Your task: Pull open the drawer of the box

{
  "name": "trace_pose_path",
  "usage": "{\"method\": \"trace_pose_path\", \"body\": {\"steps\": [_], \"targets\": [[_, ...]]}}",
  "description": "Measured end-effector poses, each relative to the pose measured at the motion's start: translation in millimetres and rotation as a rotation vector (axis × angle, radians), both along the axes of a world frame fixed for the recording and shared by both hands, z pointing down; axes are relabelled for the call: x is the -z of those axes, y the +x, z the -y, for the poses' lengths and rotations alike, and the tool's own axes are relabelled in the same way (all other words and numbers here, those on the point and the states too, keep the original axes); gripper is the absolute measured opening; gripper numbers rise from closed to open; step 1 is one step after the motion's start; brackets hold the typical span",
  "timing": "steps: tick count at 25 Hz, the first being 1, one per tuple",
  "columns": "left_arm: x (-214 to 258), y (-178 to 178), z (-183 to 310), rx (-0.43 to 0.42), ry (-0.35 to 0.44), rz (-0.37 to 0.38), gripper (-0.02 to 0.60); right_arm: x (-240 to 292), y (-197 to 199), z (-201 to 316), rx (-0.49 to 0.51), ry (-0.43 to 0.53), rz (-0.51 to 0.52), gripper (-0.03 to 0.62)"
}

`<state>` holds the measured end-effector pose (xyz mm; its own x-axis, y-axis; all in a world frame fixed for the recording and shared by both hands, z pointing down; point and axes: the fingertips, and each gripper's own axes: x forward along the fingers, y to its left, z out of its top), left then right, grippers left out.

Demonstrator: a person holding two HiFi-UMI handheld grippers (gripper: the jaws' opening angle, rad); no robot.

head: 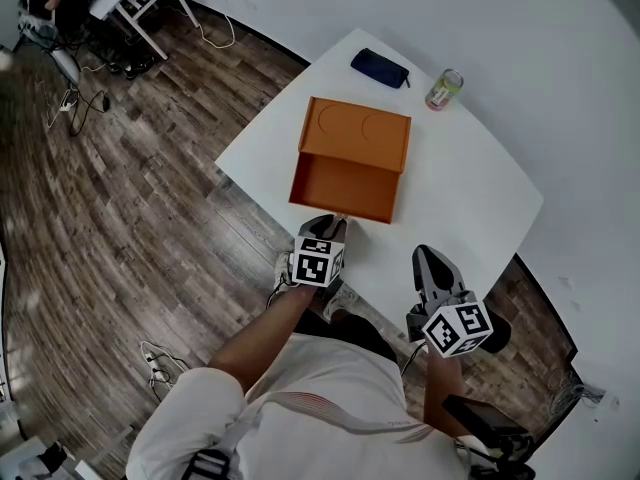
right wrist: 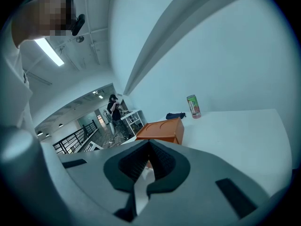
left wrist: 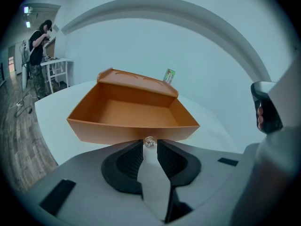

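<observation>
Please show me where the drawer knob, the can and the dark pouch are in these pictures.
knob (left wrist: pixel 149 141): left gripper view, on its clear round head.
can (head: pixel 444 89): head view, on the middle of its side.
pouch (head: pixel 379 67): head view, on the middle of its top face.

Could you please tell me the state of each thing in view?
Drawer: pulled open, empty.
Left gripper: jaws slightly apart, knob between the tips.
Right gripper: shut, empty.
Can: upright.
Pouch: lying flat.
</observation>
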<state>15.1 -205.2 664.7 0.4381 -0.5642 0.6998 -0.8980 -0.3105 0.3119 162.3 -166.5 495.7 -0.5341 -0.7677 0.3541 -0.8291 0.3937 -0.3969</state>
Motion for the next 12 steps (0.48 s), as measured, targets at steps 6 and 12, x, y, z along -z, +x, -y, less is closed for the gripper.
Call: {"method": "trace_pose_path", "body": {"steps": [6, 12], "targets": [[60, -31, -1, 0.053, 0.125, -0.034, 0.011, 12, -3, 3, 0.02, 0.038, 0.025, 0.003], [169, -53, -4, 0.075, 0.365, -0.081, 0.011, 27, -9, -1, 0.077, 0.074, 0.046, 0.003]]}}
